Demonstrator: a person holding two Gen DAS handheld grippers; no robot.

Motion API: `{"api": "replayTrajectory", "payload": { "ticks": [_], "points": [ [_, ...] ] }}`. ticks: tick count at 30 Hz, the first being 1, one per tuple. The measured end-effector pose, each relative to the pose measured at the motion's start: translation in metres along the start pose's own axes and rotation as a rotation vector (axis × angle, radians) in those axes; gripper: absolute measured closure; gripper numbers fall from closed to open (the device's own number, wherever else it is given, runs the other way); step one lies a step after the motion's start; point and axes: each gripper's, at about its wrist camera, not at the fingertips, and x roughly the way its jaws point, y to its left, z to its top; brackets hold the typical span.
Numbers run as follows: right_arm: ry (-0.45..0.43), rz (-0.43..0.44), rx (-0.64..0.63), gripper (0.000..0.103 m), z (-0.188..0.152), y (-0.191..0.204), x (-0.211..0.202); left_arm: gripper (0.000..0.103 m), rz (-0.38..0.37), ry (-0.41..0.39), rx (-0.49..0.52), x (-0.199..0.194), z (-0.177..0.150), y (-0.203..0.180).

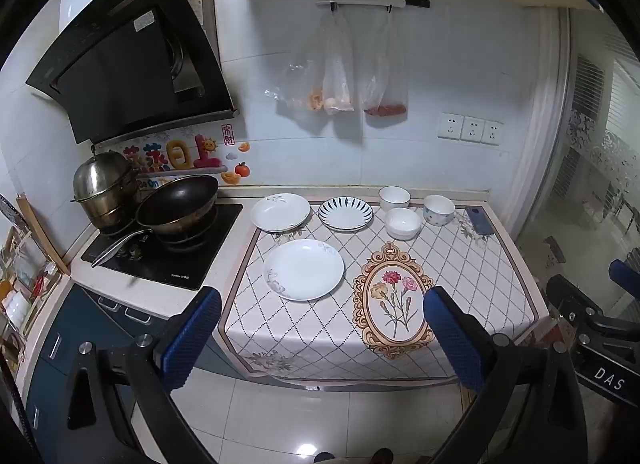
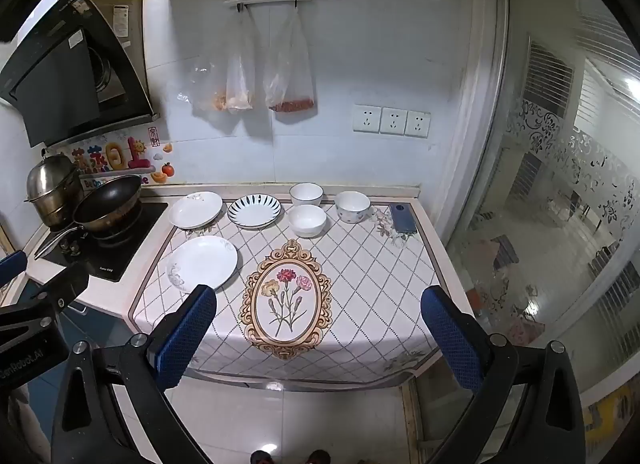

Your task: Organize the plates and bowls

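Three plates lie on the patterned table mat (image 1: 460,264): a large white plate (image 1: 304,269) (image 2: 202,262) near the front left, a white floral plate (image 1: 280,211) (image 2: 195,209) behind it, and a blue-striped plate (image 1: 345,213) (image 2: 254,210) beside that. Three bowls stand at the back: a white rimmed bowl (image 1: 394,197) (image 2: 306,194), a plain white bowl (image 1: 403,222) (image 2: 307,220) and a dotted bowl (image 1: 439,209) (image 2: 352,206). My left gripper (image 1: 322,338) and my right gripper (image 2: 318,338) are both open and empty, held in front of the counter's edge, apart from all dishes.
A black wok (image 1: 178,204) and a steel steamer pot (image 1: 104,188) sit on the stove (image 1: 168,260) at the left. A blue phone (image 1: 479,220) lies at the mat's back right. Bags hang on the wall (image 1: 340,76). A glass door (image 2: 560,184) stands to the right.
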Motion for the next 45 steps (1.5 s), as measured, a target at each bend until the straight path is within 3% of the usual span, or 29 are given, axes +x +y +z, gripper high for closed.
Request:
{"api": "replayTrajectory", "payload": {
  "ticks": [45],
  "points": [
    [0.011, 0.005, 0.01, 0.0, 0.004, -0.0044, 0.0027, 0.0, 0.0, -0.009, -0.005, 0.0008, 0.0008, -0.0015]
  ]
}}
